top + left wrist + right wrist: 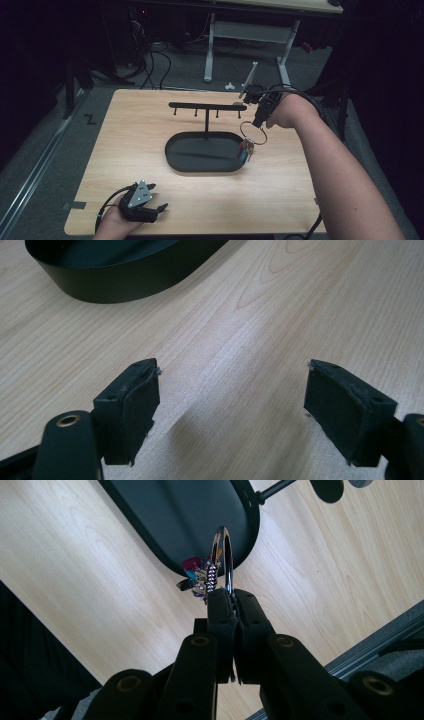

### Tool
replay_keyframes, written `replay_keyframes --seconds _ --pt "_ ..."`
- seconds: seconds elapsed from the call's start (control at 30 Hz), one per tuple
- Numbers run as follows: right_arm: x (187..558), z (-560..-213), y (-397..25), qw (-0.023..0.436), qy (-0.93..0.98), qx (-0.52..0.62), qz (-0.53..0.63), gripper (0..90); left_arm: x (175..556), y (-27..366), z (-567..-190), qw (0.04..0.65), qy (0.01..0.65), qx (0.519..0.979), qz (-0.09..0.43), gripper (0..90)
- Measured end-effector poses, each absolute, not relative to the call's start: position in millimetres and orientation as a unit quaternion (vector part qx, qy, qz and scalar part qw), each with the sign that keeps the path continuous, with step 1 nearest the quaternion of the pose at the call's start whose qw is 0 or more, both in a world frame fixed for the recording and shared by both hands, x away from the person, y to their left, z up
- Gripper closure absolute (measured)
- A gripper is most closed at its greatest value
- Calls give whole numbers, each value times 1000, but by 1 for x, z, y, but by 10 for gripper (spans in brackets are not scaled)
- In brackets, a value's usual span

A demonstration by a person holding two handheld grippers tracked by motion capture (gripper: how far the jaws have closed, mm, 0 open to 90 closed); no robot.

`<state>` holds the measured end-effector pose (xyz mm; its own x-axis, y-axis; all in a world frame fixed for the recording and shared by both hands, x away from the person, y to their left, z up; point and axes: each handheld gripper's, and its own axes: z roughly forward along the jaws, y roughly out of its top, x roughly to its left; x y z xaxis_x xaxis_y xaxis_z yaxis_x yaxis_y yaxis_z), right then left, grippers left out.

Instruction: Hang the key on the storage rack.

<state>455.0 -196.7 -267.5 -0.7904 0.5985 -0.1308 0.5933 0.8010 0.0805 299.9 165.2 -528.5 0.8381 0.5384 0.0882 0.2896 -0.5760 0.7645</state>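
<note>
Jaws of right gripper [260, 118] clamped on a shiny metal key ring [253, 133] with coloured keys [245, 149] dangling over the right rim of the black oval tray [175, 155]; the stand's hook bar [207, 105] just left of it. Left gripper [232, 390] jaws spread, empty, near the pale wood-grain table [280, 190]'s front-left edge.
</note>
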Motion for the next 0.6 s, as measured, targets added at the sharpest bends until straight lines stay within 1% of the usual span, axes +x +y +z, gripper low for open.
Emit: replay_keyframes --seconds 0.6 --pt "483 -276 -181 76 946 313 27 875 300 168 -528 395 237 874 156 226"
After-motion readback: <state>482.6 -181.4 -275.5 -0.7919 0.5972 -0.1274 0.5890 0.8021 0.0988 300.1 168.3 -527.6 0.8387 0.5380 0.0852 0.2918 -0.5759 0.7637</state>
